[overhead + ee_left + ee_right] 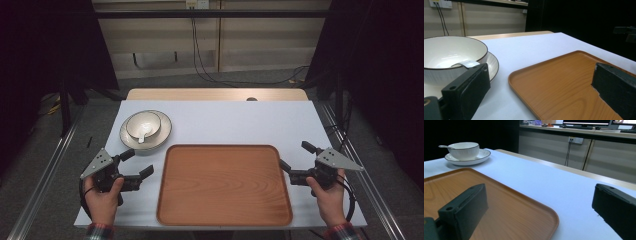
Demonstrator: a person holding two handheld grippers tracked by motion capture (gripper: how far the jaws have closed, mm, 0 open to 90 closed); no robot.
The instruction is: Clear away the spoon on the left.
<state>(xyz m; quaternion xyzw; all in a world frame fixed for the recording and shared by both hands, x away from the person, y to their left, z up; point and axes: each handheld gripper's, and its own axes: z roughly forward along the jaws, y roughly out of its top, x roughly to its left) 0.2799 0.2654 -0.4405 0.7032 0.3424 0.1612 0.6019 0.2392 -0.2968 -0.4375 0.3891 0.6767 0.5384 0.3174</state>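
Note:
A wooden tray (224, 185) lies bare in the middle of the white table top (225, 122). A white bowl (143, 125) with a white spoon (142, 135) in it stands on a white plate (160, 136) at the back left. My left gripper (136, 164) is open just left of the tray, its jaws wide apart with nothing between them. My right gripper (296, 156) is open at the tray's right edge, also with nothing in it. In the left gripper view the bowl (449, 56) is close at left and the tray (564, 85) at right. The right gripper view has the bowl (464, 150) far off, the tray (506, 210) below.
Metal rails (45, 175) run along both sides of the table. Cables (240, 80) trail over the floor behind it, below a pale wall. Dark curtains hang at left and right. The far half of the table top is bare.

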